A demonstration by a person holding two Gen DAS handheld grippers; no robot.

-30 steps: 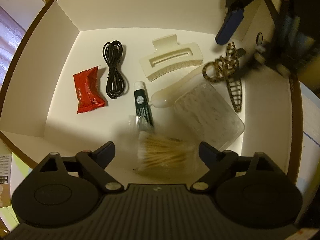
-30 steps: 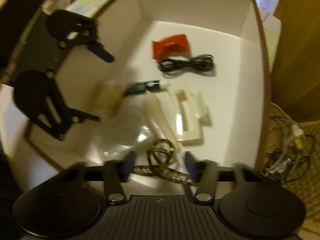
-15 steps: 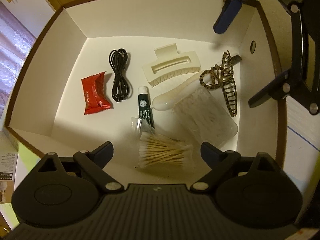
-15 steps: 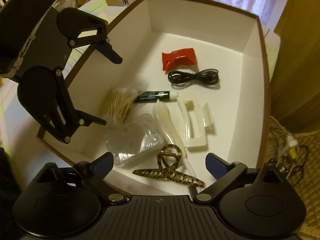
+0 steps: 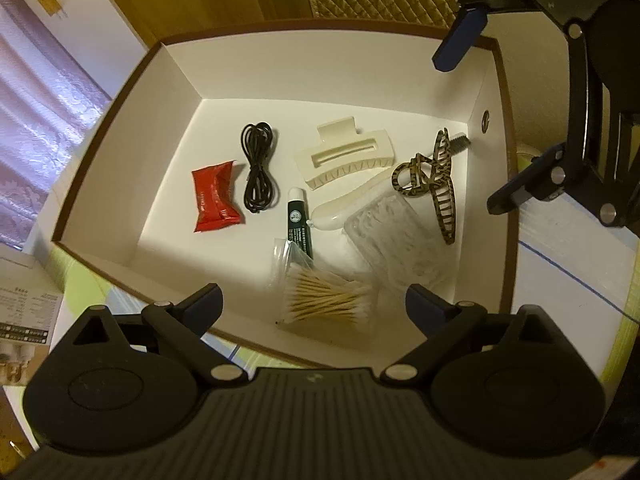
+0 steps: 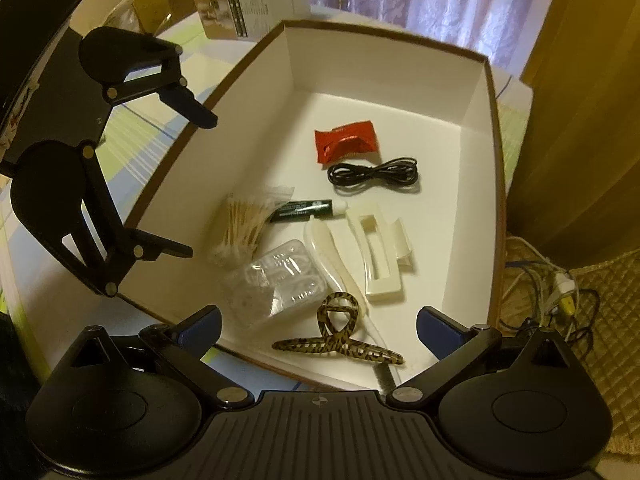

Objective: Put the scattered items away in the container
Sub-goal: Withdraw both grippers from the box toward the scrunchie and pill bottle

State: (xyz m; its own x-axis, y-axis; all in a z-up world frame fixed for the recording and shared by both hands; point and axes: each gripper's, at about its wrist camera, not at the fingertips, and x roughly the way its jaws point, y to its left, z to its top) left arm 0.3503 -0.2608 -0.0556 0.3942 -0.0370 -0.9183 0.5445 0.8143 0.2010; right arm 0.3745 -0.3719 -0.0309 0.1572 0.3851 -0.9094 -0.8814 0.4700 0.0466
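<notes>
Inside the white box (image 5: 120, 184) everything seems to have found its place: the red snack packet (image 5: 215, 196), the coiled black cable (image 5: 259, 174), the cream hair claw (image 5: 346, 158), the leopard-print claw (image 5: 434, 184), the green tube (image 5: 298, 226), the bag of cotton swabs (image 5: 326, 304), the clear plastic case (image 5: 394, 248) and a cream spoon-shaped piece (image 5: 352, 206) half tucked beneath the claws. The left gripper (image 5: 314, 300) hovers above the near edge with its jaws spread wide and nothing between them. The right gripper (image 6: 318, 328) hangs over the adjacent side, equally wide and equally empty, the leopard claw lying on the floor of the box just below it. I'd judge the gathering to be at its tail end, both tools up clear of the box. On the table I see only a printed carton (image 6: 248, 4), likely no part of the job. Next comes a look around for strays; failing any, the work is finished
</notes>
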